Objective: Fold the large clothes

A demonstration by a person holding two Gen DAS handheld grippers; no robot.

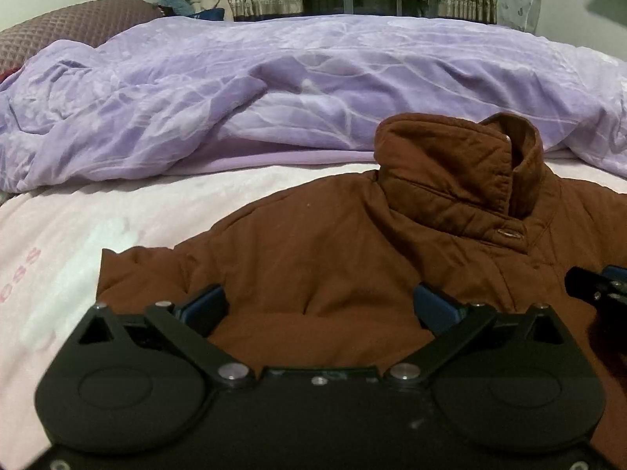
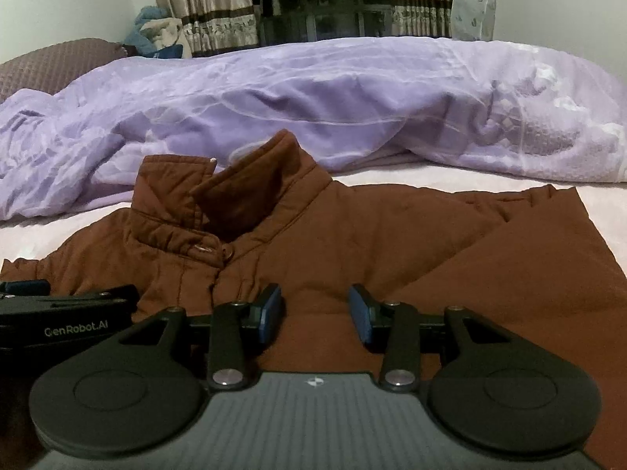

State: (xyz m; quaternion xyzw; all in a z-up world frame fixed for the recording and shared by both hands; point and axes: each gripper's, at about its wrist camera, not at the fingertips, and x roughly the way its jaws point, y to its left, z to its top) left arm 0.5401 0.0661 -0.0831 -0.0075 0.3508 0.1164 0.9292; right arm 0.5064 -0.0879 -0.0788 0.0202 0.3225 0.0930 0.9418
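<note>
A brown padded jacket (image 1: 333, 258) lies front up on the pale pink bed sheet (image 1: 58, 243), its stand-up collar (image 1: 462, 164) raised at the far end. My left gripper (image 1: 319, 307) is open, low over the jacket's left shoulder area, holding nothing. In the right wrist view the jacket (image 2: 392, 243) spreads across the sheet, collar (image 2: 243, 188) to the left, a sleeve folded over at the right. My right gripper (image 2: 315, 311) is open just above the jacket's chest, empty. Each gripper shows at the edge of the other's view: the right one (image 1: 599, 290), the left one (image 2: 66, 313).
A crumpled lilac quilt (image 1: 274, 90) lies across the bed just beyond the jacket. A brown quilted pillow (image 1: 70, 19) sits at the far left. Curtains, a dark window and a pile of clothes (image 2: 160, 31) stand behind the bed.
</note>
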